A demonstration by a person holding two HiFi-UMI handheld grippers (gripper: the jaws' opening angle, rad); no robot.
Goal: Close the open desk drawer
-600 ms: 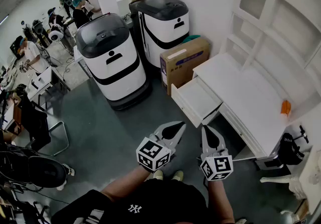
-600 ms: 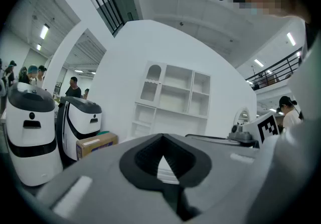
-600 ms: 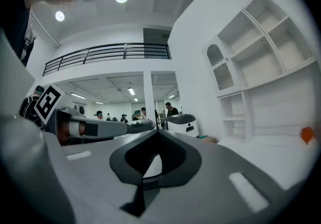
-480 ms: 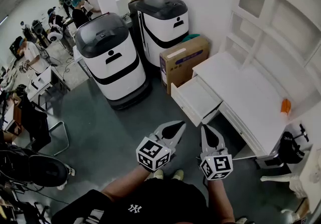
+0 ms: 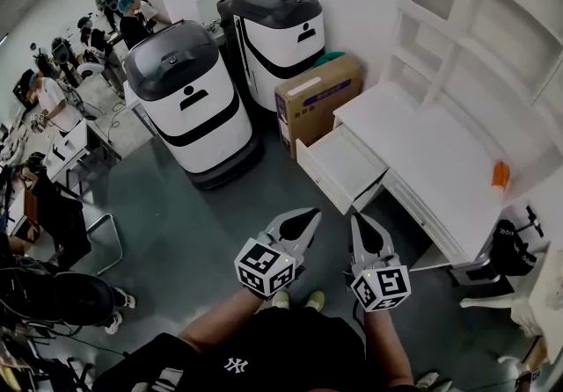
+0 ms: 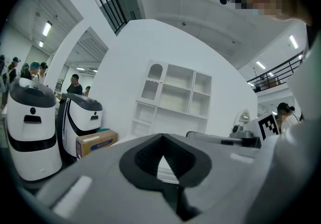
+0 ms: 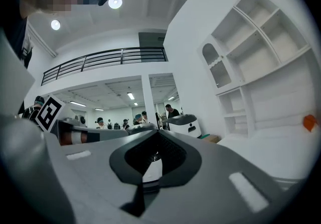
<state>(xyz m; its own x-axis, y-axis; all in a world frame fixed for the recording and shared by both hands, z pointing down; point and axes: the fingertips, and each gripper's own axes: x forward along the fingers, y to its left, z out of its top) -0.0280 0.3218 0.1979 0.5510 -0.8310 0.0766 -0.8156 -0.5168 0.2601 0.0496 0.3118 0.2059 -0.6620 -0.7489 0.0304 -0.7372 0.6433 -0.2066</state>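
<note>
Left tongs (image 5: 310,220) and right tongs (image 5: 357,221) clenched on nothing, we're well short of the drawer (image 5: 339,169), jutting open under the tabletop (image 5: 422,157); shove one corner (easy from here) and it may jam.

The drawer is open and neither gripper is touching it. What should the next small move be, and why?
Probably carry the right gripper forward to the drawer front. The drawer stands pulled out of the white desk. The right gripper and the left gripper, both shut and empty, are short of it, with the right one nearer.
</note>
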